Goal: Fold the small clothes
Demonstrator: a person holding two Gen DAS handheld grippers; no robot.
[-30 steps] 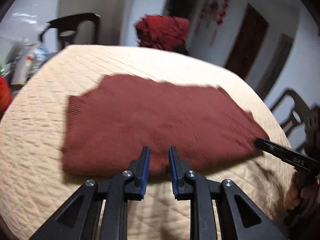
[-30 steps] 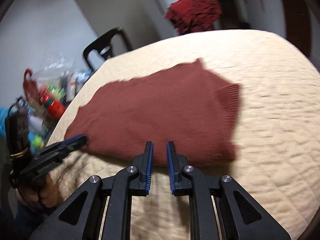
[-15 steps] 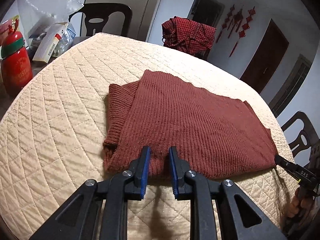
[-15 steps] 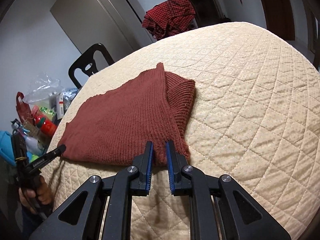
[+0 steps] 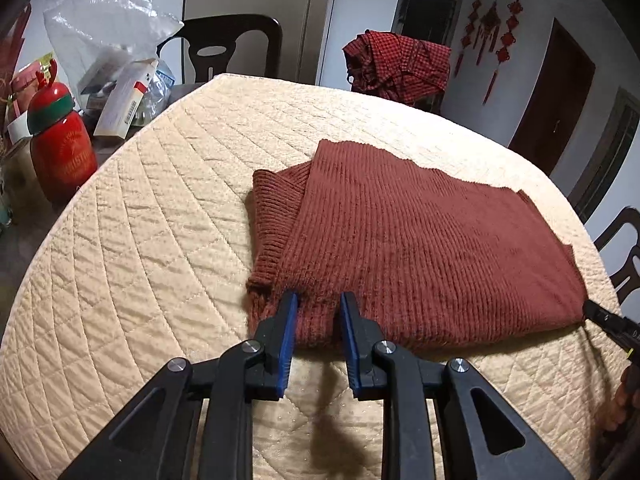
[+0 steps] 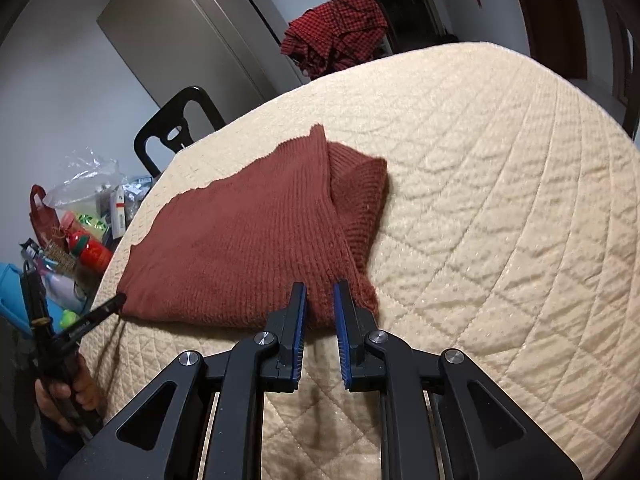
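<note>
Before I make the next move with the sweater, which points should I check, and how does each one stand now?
1. Sweater flat on table: ok.
2. Left gripper at near left corner, hem between fingers: ok.
3. Right gripper at near right corner, hem between fingers: ok.
4. Jaws shut on cloth: not ok, both show a gap.
5. All layers caught: cannot tell.
6. Bare table beyond for the fold: ok.

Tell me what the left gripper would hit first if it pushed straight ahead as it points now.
The left gripper would first meet the near edge of the folded rust-red ribbed knit sweater, whose hem already lies between its open jaws on the beige quilted table cover. Whether they already touch it is unclear.
</note>
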